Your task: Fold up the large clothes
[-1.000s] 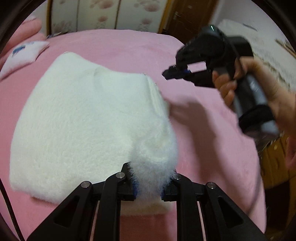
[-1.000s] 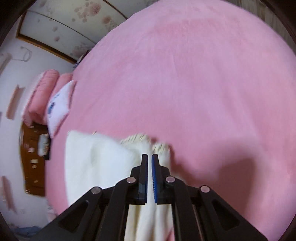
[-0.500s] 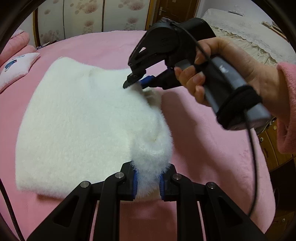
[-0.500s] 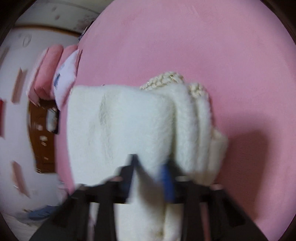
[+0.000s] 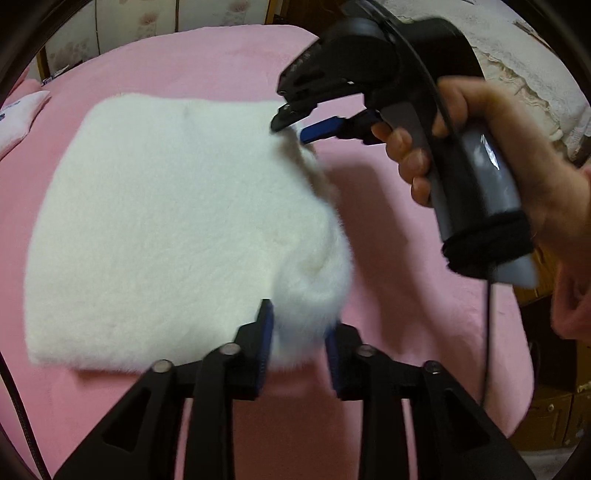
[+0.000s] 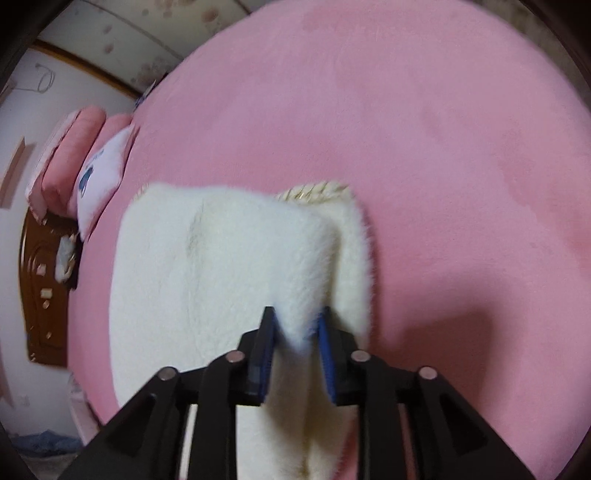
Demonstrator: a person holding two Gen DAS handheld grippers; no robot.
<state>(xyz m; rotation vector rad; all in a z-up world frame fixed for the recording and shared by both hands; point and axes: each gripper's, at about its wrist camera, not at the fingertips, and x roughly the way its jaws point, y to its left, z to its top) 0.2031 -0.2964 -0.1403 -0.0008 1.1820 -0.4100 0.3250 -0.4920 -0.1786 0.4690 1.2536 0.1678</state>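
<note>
A fluffy white garment [image 5: 166, 229] lies folded on the pink bed [image 5: 207, 66]. My left gripper [image 5: 299, 325] has its jaws parted around the garment's bulging near right corner; the fabric sits between them. My right gripper [image 5: 291, 127], held in a hand, is at the far right corner with its jaws parted at the edge. In the right wrist view the garment [image 6: 229, 266] fills the lower middle and a raised fold sits between the parted jaws of the right gripper [image 6: 295, 328]. A knitted cream trim [image 6: 314, 190] shows at its far edge.
A white pillow with a blue print [image 6: 98, 177] and pink pillows [image 6: 70, 144] lie at the head of the bed. A wooden cabinet [image 6: 44, 291] stands beside it. Wardrobe doors [image 5: 129, 22] are beyond the bed, another bed with a lace cover [image 5: 535, 74] to the right.
My left gripper's jaws have widened around the garment's corner. My right gripper has come down onto the far right corner, opened, and now has a fold between its jaws.
</note>
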